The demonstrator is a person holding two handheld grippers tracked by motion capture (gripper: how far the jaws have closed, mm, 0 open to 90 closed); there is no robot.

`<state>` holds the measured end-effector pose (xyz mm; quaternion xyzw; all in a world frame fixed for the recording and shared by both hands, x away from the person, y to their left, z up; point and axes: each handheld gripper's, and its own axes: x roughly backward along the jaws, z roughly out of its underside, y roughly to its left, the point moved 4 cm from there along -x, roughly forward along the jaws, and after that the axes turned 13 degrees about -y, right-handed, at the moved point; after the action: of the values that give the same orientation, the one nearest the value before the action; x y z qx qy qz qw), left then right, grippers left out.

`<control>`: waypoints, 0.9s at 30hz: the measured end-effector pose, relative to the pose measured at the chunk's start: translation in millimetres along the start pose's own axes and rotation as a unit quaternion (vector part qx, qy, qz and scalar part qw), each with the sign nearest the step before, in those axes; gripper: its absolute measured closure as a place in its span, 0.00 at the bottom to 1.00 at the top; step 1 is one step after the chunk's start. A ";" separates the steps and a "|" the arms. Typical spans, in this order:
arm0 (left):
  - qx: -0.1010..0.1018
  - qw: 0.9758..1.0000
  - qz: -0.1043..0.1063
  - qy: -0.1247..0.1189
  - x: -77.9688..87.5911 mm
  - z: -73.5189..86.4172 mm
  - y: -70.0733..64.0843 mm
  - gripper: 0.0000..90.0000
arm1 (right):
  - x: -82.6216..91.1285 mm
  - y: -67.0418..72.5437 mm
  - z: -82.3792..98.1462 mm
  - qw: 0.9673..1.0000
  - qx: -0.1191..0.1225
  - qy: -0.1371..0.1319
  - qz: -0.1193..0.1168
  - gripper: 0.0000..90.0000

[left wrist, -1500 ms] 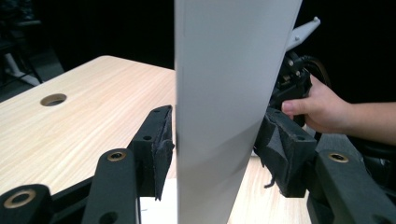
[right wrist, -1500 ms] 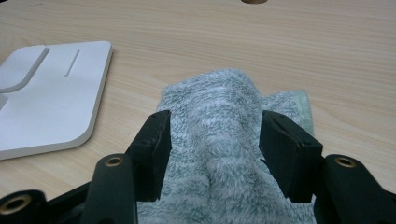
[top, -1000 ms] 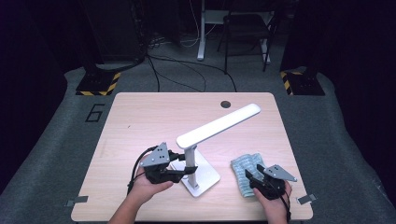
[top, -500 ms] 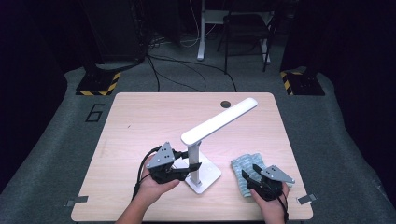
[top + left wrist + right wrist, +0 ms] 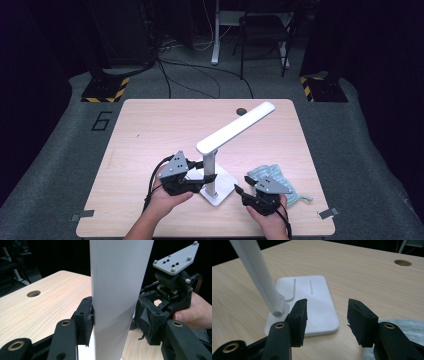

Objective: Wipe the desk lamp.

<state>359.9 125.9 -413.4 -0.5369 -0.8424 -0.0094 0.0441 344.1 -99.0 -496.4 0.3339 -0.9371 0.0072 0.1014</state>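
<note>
Left gripper [image 5: 197,176], held in the person's left hand [image 5: 165,197], has its two black jaws on either side of the white lamp's [image 5: 220,160] upright post. In the left gripper view the left pad touches the post [image 5: 117,290], while the right pad stands a little off it with a small gap; these jaws have just been opening a bit, with the post between them. The lamp stands near the front middle of the wooden table [image 5: 150,130]. Its post goes straight up from a flat white base [image 5: 222,192], and its long thin head [image 5: 237,127] slants up and away toward the far right corner of the table. The lamp is plain white and smooth, and the base [image 5: 312,307] has rounded corners and two thin grooves on top. The right gripper [image 5: 239,191], held in the person's right hand [image 5: 270,220], lies low by the front edge and points left toward the base. Its jaws [image 5: 325,320] stand apart with nothing between them and have just been closing a little. A pale blue-grey cloth [image 5: 272,175] lies on the table just behind the right gripper. Both forearms come up from the near edge of the table.
</note>
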 end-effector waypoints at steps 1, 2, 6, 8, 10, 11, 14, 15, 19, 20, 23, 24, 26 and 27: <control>0.001 1.000 0.003 0.001 1.5 -0.1 0.4 0.56 | -3.3 5.1 -0.4 1.000 -0.007 -0.002 -0.007 0.56; 0.000 1.000 0.004 0.003 2.6 -0.2 1.1 0.56 | -6.2 9.6 -0.6 1.000 -0.010 -0.001 -0.012 0.56; 0.004 1.000 0.006 0.004 2.6 -0.3 0.8 0.56 | -17.9 29.5 -1.0 0.999 0.001 -0.001 -0.043 0.56; 0.004 1.000 0.008 0.007 2.5 -0.8 1.1 0.56 | -23.0 38.2 -0.7 0.999 0.004 0.001 -0.053 0.56; 0.004 1.000 0.010 0.009 2.9 -1.0 1.6 0.56 | -26.3 42.9 0.0 0.998 0.003 0.000 -0.059 0.56; 0.005 1.000 0.011 0.009 3.0 -0.9 1.8 0.56 | -27.5 44.6 0.6 0.998 0.006 0.001 -0.065 0.57; 0.004 1.000 0.011 0.008 3.1 -0.8 1.7 0.56 | -31.5 49.9 3.7 0.998 0.005 0.005 -0.067 0.58; 0.005 1.000 0.010 0.007 3.3 -0.6 1.7 0.56 | -32.2 50.2 4.4 0.998 0.008 0.008 -0.066 0.58; 0.004 1.000 0.009 0.004 3.3 -0.2 1.5 0.56 | -35.9 52.6 7.1 0.998 0.005 0.009 -0.069 0.61; 0.006 1.000 0.011 0.005 3.5 -0.3 1.4 0.56 | -37.8 53.2 8.3 0.997 0.008 0.012 -0.071 0.66; 0.006 1.000 0.014 0.004 3.5 -0.3 0.6 0.56 | -38.8 52.3 9.3 0.997 0.011 0.016 -0.070 0.72; 0.006 1.000 0.016 0.004 3.8 -0.3 0.0 0.56 | -39.7 52.3 9.8 0.997 0.009 0.017 -0.080 0.74; 0.006 1.000 0.016 0.005 4.1 -0.3 -0.3 0.56 | -39.4 53.4 10.3 0.997 0.009 0.017 -0.079 0.75; 0.006 1.000 0.016 0.005 4.1 -0.3 -0.3 0.56 | -39.6 53.0 10.4 0.997 0.012 0.016 -0.081 0.75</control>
<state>357.9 129.4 -412.7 -0.5500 -0.8336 -0.0065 0.0512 338.9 -34.0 -511.4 0.4095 -0.9052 0.0151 0.1128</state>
